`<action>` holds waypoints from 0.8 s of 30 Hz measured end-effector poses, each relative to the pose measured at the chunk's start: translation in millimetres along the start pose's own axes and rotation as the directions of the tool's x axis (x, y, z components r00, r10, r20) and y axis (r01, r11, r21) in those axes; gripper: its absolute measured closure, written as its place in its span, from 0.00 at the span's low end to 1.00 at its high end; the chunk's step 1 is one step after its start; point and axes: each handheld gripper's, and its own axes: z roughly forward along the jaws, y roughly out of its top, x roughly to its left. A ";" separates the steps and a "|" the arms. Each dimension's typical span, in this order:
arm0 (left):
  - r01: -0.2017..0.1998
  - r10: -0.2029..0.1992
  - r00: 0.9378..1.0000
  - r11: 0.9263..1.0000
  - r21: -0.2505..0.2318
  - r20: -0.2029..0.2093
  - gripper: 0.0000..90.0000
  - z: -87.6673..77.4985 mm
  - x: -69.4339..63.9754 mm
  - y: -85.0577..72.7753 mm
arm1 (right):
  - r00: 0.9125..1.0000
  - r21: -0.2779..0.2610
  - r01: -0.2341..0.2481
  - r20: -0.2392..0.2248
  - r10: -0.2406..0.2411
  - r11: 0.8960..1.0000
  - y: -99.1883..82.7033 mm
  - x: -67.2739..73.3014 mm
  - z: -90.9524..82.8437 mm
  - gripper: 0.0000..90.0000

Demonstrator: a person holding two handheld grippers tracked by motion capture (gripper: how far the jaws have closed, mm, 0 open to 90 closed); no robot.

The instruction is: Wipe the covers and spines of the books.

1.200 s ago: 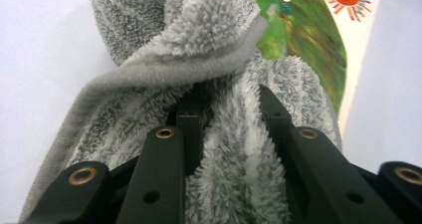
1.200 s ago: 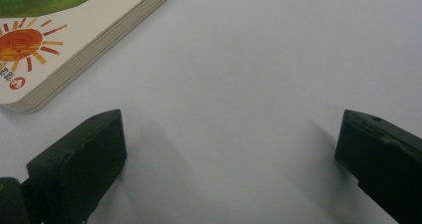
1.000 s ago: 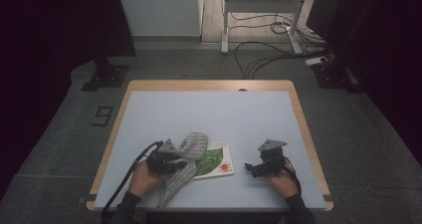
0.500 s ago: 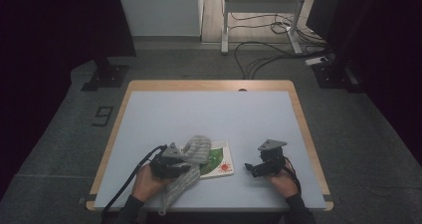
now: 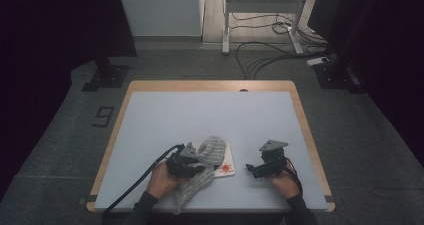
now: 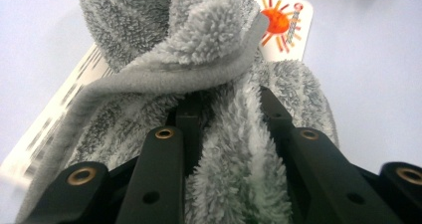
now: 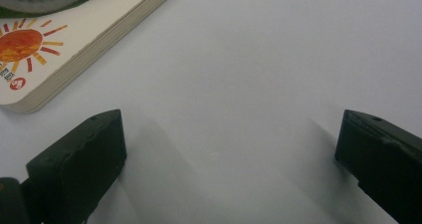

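Left gripper view: fingers [image 6: 278, 119] pinching towel [image 6: 219, 50].

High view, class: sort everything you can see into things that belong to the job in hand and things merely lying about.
In the job:
grey towel
board book
left gripper, clamped on the towel

Lying about:
right gripper, open over bare table
floor cables
metal stand

A pale table [image 5: 200, 115] with a wooden rim is carrying 1 book [image 5: 226, 165] near its front edge, and a grey towel [image 5: 207, 152] is lying across that book.
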 end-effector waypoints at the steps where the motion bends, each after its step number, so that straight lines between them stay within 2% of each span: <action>1: -0.004 0.004 1.000 1.000 0.001 0.001 0.77 1.9 -0.8 2.2 | 1.000 0.000 0.000 0.000 0.000 1.000 0.0 0.0 0.0 0.00; 8: -0.032 0.031 0.999 0.999 0.006 0.013 0.77 15.2 -7.5 17.6 | 1.000 0.000 0.001 0.000 -0.001 1.000 0.0 -0.1 0.0 0.00; 24: -0.067 0.067 0.997 0.998 0.008 0.044 0.78 40.7 -20.5 45.2 | 1.000 0.000 0.001 0.000 -0.001 1.000 0.0 -0.1 0.0 0.00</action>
